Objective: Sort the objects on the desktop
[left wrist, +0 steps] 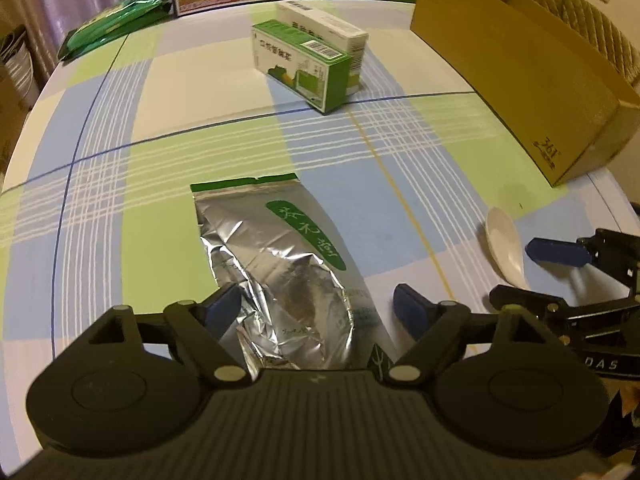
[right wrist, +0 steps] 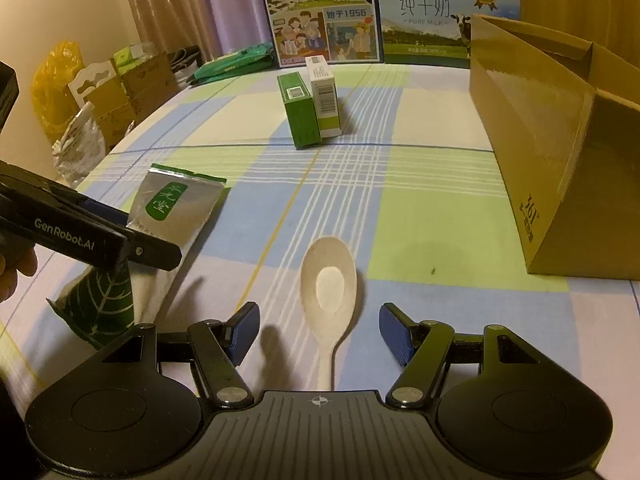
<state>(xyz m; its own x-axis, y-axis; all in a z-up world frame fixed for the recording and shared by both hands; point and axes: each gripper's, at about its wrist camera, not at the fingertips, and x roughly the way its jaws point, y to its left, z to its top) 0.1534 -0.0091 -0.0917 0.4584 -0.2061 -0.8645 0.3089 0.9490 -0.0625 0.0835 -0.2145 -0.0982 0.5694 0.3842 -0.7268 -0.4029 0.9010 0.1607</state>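
Left gripper fingers wide, straddling the silver foil pouch near the desk's near edge, not yet closed on it; right gripper fingers also wide, either side of the white spoon handle, spoon flat on the desk, bowl pointing away; two small boxes upright mid-desk, touching; open cardboard box along the right edge. Risks: crinkly foil likely slips or buckles if pinched at the loose end; thin spoon handle may skid out when the jaws close; the grippers are near each other, could collide on lift.
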